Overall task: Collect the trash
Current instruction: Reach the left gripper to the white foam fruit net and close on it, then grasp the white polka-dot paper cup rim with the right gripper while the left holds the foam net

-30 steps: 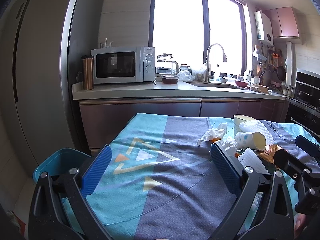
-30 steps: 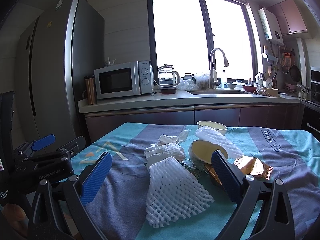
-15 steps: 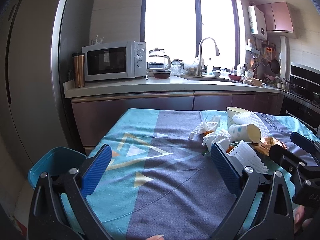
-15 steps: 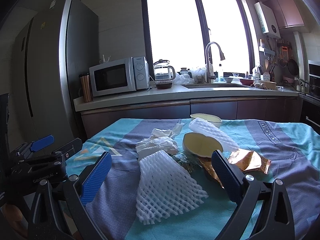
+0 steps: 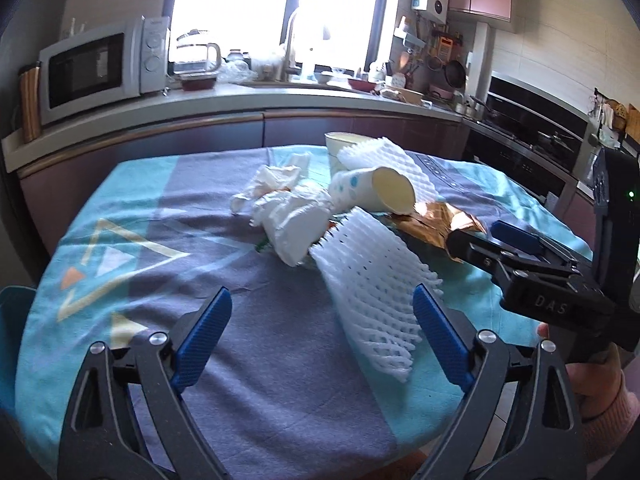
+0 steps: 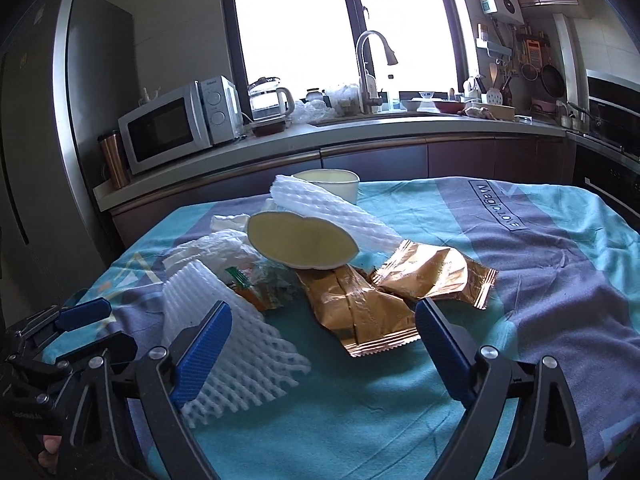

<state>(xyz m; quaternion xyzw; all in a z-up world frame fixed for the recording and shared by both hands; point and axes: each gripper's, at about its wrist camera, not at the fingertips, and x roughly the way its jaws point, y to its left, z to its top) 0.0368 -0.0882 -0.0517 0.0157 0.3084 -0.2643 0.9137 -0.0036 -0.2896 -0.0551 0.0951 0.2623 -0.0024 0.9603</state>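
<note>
Right wrist view: table under teal-and-grey cloth [image 6: 540,248], printed "Magic.LOVE". Trash heaped mid-table: foam fruit net [image 6: 224,344] nearest, gold foil wrappers [image 6: 360,308] beside it, tipped paper cup [image 6: 300,242] lying on wrappers, crumpled tissue [image 6: 216,248] at left, second foam net [image 6: 320,204] and upright paper bowl [image 6: 332,182] behind. Right gripper [image 6: 322,356] spread wide, empty, over wrappers. Left gripper [image 5: 320,344] likewise spread, empty, framing foam net. Kitchen behind: microwave [image 6: 180,126], kettle [image 6: 270,104], faucet [image 6: 372,68], fridge [image 6: 48,120], bright window. "DAS" legible on right gripper body in left view.
</note>
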